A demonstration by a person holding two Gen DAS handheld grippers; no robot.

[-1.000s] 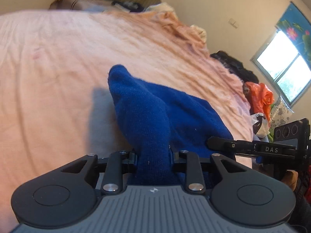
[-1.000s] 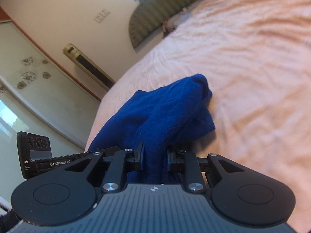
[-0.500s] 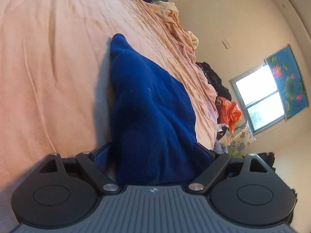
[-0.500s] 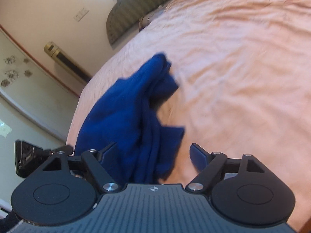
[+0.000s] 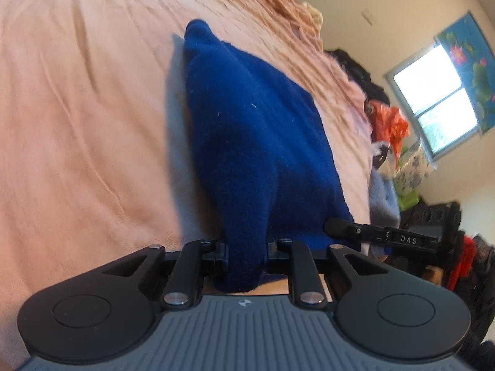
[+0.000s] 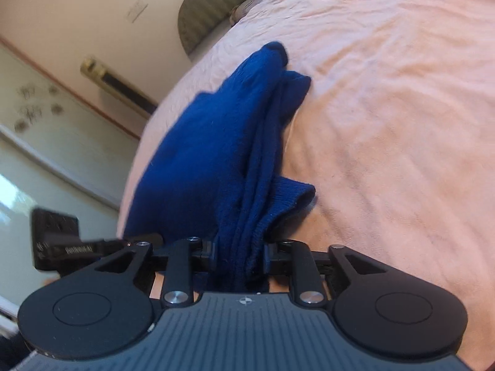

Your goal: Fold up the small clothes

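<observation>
On the bed (image 5: 77,123), covered by a peach sheet, lies the blue garment (image 5: 247,130), far end resting on the sheet, near end lifted into both tools. Left tongs (image 5: 247,249): closed tight on a bunched near corner of the cloth. Right tongs (image 6: 239,250): likewise clamped, on a thick gathered bundle with a ribbed cuff or hem spilling out to the right.

Assessment: a fold is in hand, both near corners held. To do it well, both tools should travel level and together, keeping the edge between them taut, so the near edge lands square on the far edge. The right-hand bundle appears to hold several layers; released as it is, it would likely leave a lump. Release should come only once the cloth lies flat.

Markings: in the left view, the other tool (image 5: 386,238) reads "DAS". In the right view, the other tool (image 6: 74,249) carries lettering too blurred to read with certainty.
</observation>
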